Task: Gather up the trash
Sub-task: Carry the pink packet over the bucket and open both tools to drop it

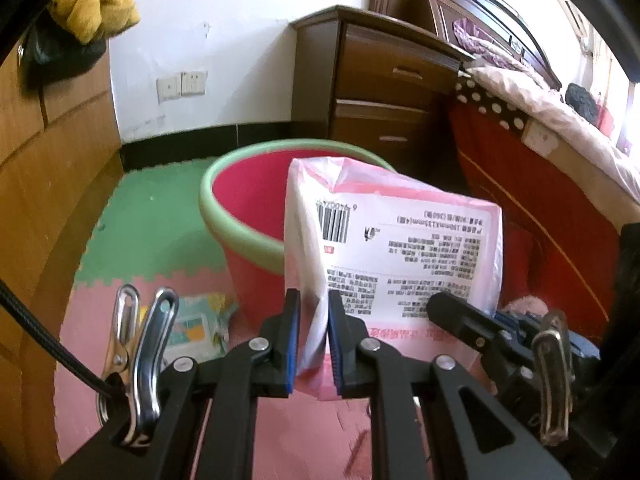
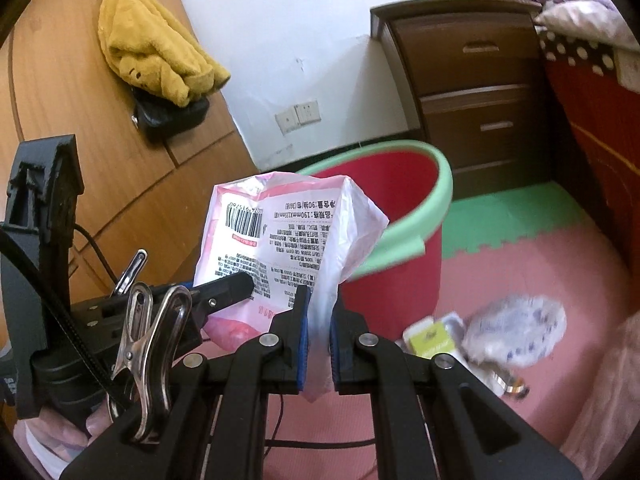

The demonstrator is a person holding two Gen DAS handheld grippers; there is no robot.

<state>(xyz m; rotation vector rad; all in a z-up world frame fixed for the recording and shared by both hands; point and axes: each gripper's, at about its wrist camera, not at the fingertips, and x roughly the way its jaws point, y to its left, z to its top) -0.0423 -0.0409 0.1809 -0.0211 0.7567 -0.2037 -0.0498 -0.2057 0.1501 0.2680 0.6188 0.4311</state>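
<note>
Left claw (image 1: 314,332) and right claw (image 2: 320,334) angled downward, both clamped on pink wrapper (image 1: 400,248), above bin (image 1: 248,196)

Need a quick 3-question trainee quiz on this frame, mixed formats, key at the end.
1. True or false: both the left gripper and the right gripper are shut on the pink tissue pack.
2. Multiple choice: the red bucket has a rim that is A) blue B) green C) black.
3. Short answer: in the right wrist view, what trash lies on the pink floor mat to the right of the bucket?

Key
1. True: each clamps a different edge of the pack's film.
2. B
3. A small yellow-green carton and a crumpled patterned wrapper.
</note>
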